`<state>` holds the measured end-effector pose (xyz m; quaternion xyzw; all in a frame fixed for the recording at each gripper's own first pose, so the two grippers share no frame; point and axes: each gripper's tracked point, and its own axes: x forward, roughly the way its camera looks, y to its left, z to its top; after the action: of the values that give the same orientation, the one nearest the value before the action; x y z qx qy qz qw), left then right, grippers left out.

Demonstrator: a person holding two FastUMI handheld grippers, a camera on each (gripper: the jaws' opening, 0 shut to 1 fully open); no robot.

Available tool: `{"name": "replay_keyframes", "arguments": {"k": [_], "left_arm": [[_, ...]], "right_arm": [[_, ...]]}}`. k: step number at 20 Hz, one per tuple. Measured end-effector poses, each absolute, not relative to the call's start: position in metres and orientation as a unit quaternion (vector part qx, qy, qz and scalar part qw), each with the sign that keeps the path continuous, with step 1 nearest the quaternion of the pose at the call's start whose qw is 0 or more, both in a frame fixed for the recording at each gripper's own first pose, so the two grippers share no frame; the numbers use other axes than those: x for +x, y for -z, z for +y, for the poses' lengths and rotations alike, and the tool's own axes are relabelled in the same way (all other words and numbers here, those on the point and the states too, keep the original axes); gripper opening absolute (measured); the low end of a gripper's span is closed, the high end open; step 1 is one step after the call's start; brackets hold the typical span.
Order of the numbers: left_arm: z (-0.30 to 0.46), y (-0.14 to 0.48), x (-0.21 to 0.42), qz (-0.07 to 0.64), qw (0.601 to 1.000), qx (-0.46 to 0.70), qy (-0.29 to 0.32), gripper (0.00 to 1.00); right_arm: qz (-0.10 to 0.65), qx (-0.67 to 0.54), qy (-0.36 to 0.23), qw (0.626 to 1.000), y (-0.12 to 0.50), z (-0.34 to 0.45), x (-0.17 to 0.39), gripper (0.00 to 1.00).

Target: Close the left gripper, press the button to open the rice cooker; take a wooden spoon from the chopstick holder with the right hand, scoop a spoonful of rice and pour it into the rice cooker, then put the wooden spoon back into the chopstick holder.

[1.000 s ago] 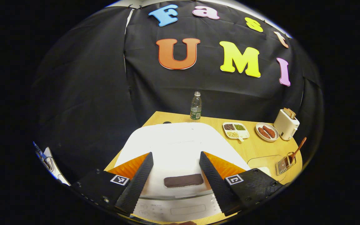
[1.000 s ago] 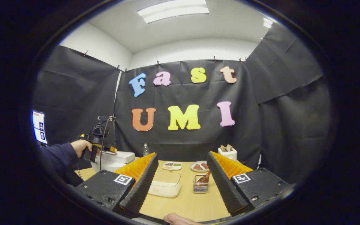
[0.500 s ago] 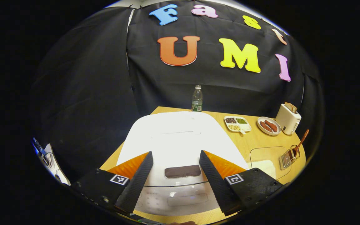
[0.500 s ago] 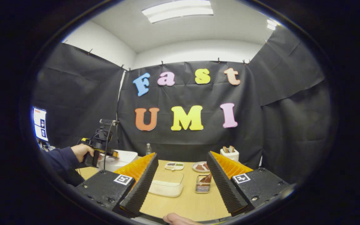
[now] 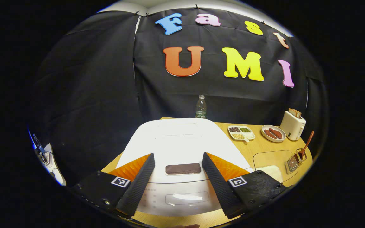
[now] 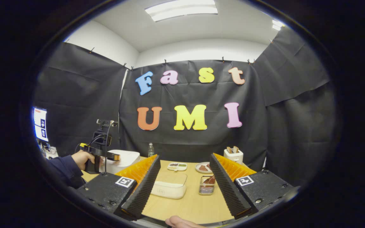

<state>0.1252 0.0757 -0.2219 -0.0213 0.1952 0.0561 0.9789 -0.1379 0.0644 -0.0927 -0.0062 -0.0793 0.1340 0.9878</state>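
Note:
The white rice cooker (image 5: pixel 176 142) stands with its lid down, its dark button (image 5: pixel 182 168) at the lid's front edge. My left gripper (image 5: pixel 178 156) is open just in front of the cooker, its fingers wide on either side of the button and not touching it. From the right gripper view, a hand holds that left gripper (image 6: pixel 101 154) against the rice cooker (image 6: pixel 124 159). My right gripper (image 6: pixel 185 157) is open and empty, above the table's near edge. Ahead of it stand the wire chopstick holder (image 6: pixel 206 186) with the wooden spoon (image 6: pixel 210 180) and the clear box of rice (image 6: pixel 169 189).
On the wooden table (image 6: pixel 188 205) at the back stand a water bottle (image 5: pixel 200 107), a divided dish (image 5: pixel 241 133), a plate of sausages (image 5: pixel 273 133) and a toaster (image 5: pixel 292 125). The chopstick holder (image 5: pixel 293 160) and rice box (image 5: pixel 269 164) sit to the cooker's right.
My left gripper has sunk lower in front of the cooker, so the button sits higher between its fingers and more of the front panel shows. Both grippers stay open.

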Motion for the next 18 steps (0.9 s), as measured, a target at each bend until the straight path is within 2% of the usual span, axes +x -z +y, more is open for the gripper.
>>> {"name": "replay_keyframes", "arguments": {"k": [2,3,4,5,7,8,10,11,12,15,16,18], "left_arm": [[0.075,0.223,0.125,0.185,0.981,-0.018,-0.048,0.98],[0.077,0.222,0.126,0.183,0.982,-0.021,-0.045,0.98],[0.076,0.222,0.127,0.18,0.982,-0.025,-0.043,0.98],[0.076,0.224,0.127,0.183,0.982,-0.027,-0.041,0.98],[0.077,0.224,0.128,0.19,0.98,-0.031,-0.042,0.98],[0.077,0.224,0.129,0.19,0.98,-0.031,-0.045,0.98],[0.077,0.223,0.131,0.19,0.98,-0.028,-0.05,0.98],[0.079,0.217,0.131,0.185,0.981,-0.036,-0.054,0.98],[0.078,0.215,0.133,0.182,0.981,-0.039,-0.057,0.97],[0.076,0.211,0.131,0.173,0.982,-0.038,-0.064,0.96],[0.074,0.205,0.13,0.169,0.983,-0.042,-0.063,0.95],[0.071,0.187,0.122,0.153,0.985,-0.044,-0.07,0.94]], "right_arm": [[-0.079,-0.007,-0.132,0.988,0.093,0.064,-0.136,1.0],[-0.079,-0.007,-0.131,0.988,0.094,0.063,-0.135,0.96],[-0.078,-0.007,-0.129,0.989,0.094,0.063,-0.134,1.0],[-0.077,-0.006,-0.128,0.989,0.094,0.063,-0.133,0.96],[-0.076,-0.003,-0.129,0.989,0.094,0.064,-0.132,0.96],[-0.075,-0.003,-0.128,0.989,0.095,0.063,-0.131,1.0],[-0.072,-0.008,-0.128,0.989,0.096,0.063,-0.13,1.0],[-0.074,-0.009,-0.128,0.989,0.095,0.063,-0.13,0.96],[-0.075,-0.01,-0.127,0.989,0.094,0.062,-0.131,1.0],[-0.075,-0.008,-0.115,0.991,0.094,0.053,-0.126,1.0],[-0.075,-0.008,-0.112,0.991,0.094,0.051,-0.125,0.96],[-0.073,-0.007,-0.106,0.992,0.094,0.048,-0.125,0.96]]}}
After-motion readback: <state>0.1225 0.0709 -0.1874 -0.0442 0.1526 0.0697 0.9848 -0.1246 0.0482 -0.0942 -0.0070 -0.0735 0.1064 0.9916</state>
